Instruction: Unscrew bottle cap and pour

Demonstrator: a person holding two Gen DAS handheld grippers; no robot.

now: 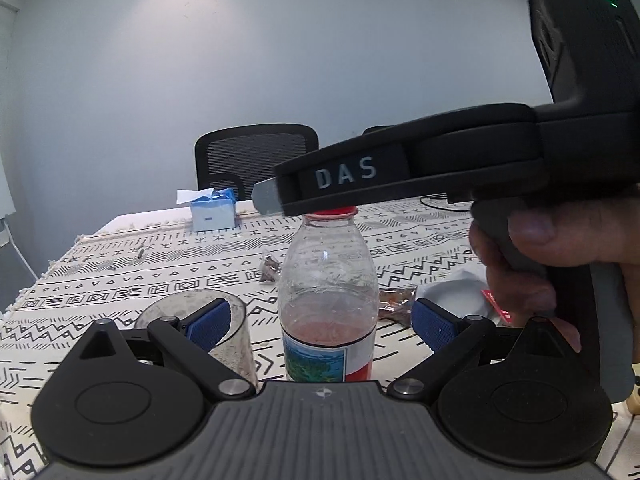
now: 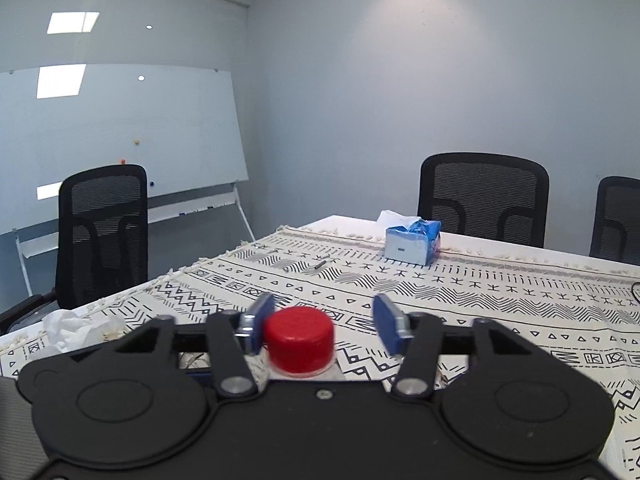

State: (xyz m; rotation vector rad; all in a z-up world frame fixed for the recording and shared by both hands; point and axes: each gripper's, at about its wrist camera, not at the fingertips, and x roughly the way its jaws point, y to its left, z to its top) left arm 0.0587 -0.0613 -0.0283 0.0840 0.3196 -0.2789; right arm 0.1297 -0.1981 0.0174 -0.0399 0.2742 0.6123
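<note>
Bottle | my right gripper gapes beside cap, left gripper unclenched | risk: unheld bottle spins or tips.

**Both tools open, right one crossing above left**

Left tool: jaws wide apart, blue pads at 9 and 3 o'clock, gripping nothing. Right tool: jaws narrower but still parted. In the left wrist view it enters from 3 o'clock, pointing to 9 o'clock. Right hand is wrapped round its handle.
</note>
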